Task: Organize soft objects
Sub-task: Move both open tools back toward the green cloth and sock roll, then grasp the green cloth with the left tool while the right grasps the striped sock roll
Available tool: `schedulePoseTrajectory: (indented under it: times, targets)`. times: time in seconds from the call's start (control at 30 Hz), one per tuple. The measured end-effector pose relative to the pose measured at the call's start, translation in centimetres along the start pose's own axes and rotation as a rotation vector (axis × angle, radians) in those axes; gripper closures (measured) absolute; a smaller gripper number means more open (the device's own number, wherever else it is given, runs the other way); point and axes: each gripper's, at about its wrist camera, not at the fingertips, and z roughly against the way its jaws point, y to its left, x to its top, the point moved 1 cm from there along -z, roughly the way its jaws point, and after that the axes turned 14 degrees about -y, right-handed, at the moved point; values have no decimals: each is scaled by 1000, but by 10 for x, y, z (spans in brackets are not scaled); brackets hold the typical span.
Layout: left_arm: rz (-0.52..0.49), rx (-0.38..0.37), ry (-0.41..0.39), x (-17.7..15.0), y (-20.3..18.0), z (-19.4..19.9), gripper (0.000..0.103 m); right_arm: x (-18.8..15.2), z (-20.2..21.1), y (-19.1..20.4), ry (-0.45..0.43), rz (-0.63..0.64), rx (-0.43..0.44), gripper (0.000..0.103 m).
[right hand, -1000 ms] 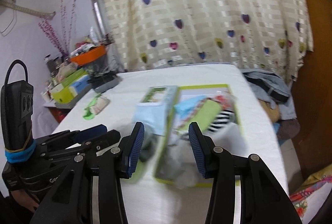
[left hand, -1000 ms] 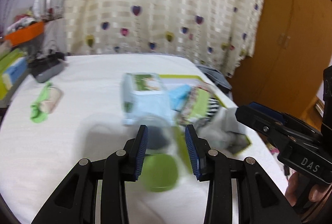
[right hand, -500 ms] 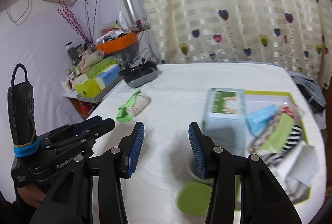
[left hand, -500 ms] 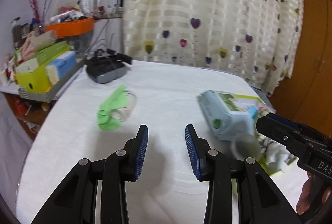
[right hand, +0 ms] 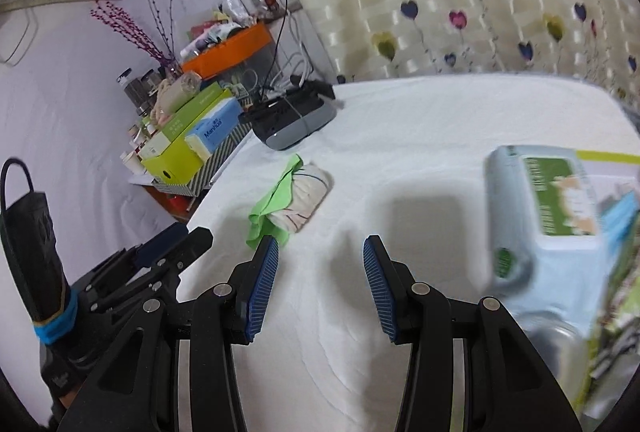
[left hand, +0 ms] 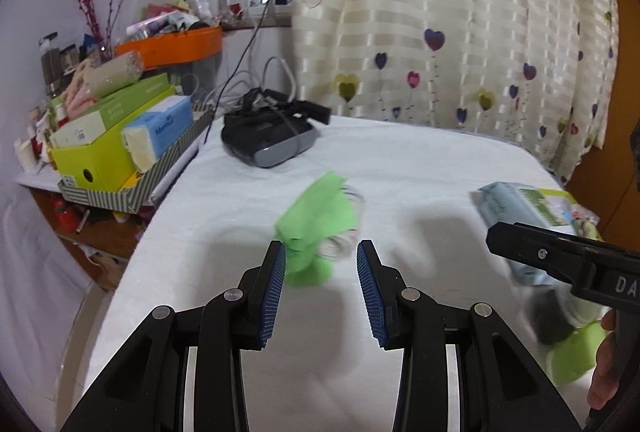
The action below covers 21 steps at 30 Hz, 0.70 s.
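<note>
A green cloth (left hand: 316,216) bundled with a cream patterned fabric piece (right hand: 306,197) lies on the white bed cover. My left gripper (left hand: 320,256) stands open just short of it, the cloth's near edge showing between the fingertips, nothing gripped. My right gripper (right hand: 320,252) is open too, over bare cover to the right of the bundle. A pale blue wipes pack (right hand: 548,216) lies at the right, partly on a green-edged tray (right hand: 608,155) of fabrics. Each gripper shows in the other's view: left gripper (right hand: 188,234), right gripper (left hand: 504,236).
A grey headset (left hand: 272,139) with cables sits at the bed's far left. A side shelf holds green and blue boxes (left hand: 120,135) and an orange bin (left hand: 172,45). A clear jar (right hand: 560,344) and a green lid (left hand: 576,356) lie near the wipes pack. Curtains hang behind.
Both grippers have swung left, away from the tray pile and the wipes pack, toward the green cloth bundle, which now lies right before the left fingertips. Jaw widths look unchanged.
</note>
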Motion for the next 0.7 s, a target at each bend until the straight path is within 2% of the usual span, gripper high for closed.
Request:
schedulePoseTrajectory:
  times: [0.1, 0.3, 0.47, 0.57, 0.7]
  targets:
    - [-1, 9, 5, -2, 14, -15, 67, 1, -30, 2, 37, -49, 11, 57]
    - [59, 9, 30, 0, 47, -45, 67, 1, -86, 1, 107, -152, 45, 57]
    - [81, -8, 38, 3, 60, -64, 67, -3, -131, -7, 169, -250, 71, 57]
    - [92, -32, 49, 2, 62, -75, 67, -4, -145, -11, 174, -312, 105, 57]
    - [106, -50, 71, -2, 64, -89, 67, -3, -160, -4, 196, -330, 141, 57]
